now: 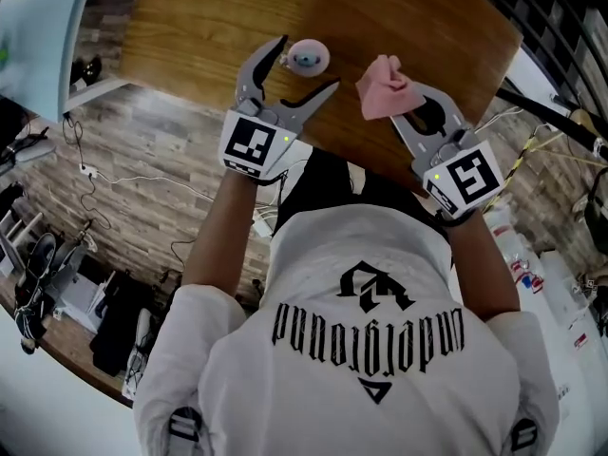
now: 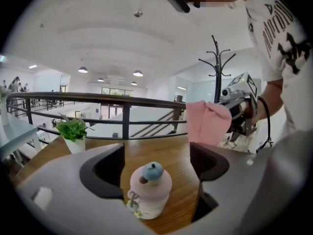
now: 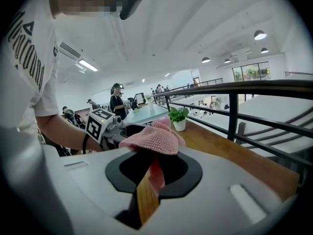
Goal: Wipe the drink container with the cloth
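Observation:
A small pink drink container point(image 1: 308, 57) with a blue knob on its lid stands upright on the wooden table point(image 1: 190, 27). My left gripper point(image 1: 306, 64) is open wide, its two jaws either side of the container point(image 2: 150, 190) with a gap on each side. To the right, my right gripper point(image 1: 404, 104) is shut on a pink knitted cloth point(image 1: 385, 88), which bunches up above the jaw tips. In the right gripper view the cloth point(image 3: 154, 138) drapes over the closed jaws of that gripper point(image 3: 150, 168). It hangs in the air right of the container point(image 2: 208, 121).
A small potted plant point(image 2: 73, 133) stands on the table's far left side. A black railing point(image 2: 98, 99) runs behind the table, and a coat stand point(image 2: 217, 77) rises beyond it. The table's near edge lies just under my wrists. Cables cross the plank floor point(image 1: 142, 188).

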`<state>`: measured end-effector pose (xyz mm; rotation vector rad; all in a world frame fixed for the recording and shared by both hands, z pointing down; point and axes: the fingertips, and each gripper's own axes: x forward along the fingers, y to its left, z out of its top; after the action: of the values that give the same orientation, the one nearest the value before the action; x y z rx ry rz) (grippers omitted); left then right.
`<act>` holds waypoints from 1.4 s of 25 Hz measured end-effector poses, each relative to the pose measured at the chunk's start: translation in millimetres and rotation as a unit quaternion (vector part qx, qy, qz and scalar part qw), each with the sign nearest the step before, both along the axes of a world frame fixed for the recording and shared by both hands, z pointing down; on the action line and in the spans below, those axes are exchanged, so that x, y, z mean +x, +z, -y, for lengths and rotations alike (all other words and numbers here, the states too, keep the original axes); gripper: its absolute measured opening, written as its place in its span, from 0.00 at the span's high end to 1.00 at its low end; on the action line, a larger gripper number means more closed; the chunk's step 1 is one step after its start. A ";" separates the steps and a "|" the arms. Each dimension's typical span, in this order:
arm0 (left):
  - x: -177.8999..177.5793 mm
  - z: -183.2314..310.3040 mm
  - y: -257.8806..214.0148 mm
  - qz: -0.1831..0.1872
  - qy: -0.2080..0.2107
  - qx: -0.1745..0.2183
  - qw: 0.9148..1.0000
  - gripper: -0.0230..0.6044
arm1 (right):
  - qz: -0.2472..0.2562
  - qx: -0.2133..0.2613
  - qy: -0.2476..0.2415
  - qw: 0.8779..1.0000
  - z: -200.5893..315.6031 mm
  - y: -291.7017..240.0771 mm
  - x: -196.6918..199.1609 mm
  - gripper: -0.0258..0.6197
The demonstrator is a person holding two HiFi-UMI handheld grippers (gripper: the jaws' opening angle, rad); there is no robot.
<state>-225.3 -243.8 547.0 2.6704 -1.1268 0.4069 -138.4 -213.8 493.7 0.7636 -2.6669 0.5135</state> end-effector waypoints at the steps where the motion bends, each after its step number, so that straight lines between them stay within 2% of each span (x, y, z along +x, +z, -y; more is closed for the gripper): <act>1: 0.5 1.0 2.2 0.000 0.001 -0.004 1.000 0.25 | -0.001 -0.001 0.000 1.000 1.1 1.8 -1.0 0.89; 5: 2.7 4.7 23.7 0.016 0.017 0.002 1.000 0.25 | -0.007 -0.008 0.003 1.000 4.4 12.1 -3.3 0.89; 19: 6.9 5.7 78.3 0.035 0.033 -0.013 0.999 0.25 | -0.013 -0.037 -0.001 0.999 -2.6 45.5 -12.6 0.89; 22: 5.2 5.2 83.5 0.040 0.033 -0.003 0.999 0.26 | -0.014 -0.038 -0.001 0.999 -3.2 49.4 -15.8 0.89; 25: 2.2 7.9 85.4 0.038 0.026 0.006 0.999 0.34 | -0.015 -0.040 0.000 0.999 -2.4 53.5 -17.1 0.89; 35: -1.4 9.3 81.2 0.036 0.017 0.008 0.999 0.35 | -0.010 -0.034 -0.005 0.999 -3.3 44.9 -18.3 0.89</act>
<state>-226.8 -253.1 628.2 2.7129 -1.1105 0.5043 -156.7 -210.5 538.7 0.7331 -2.6185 0.5869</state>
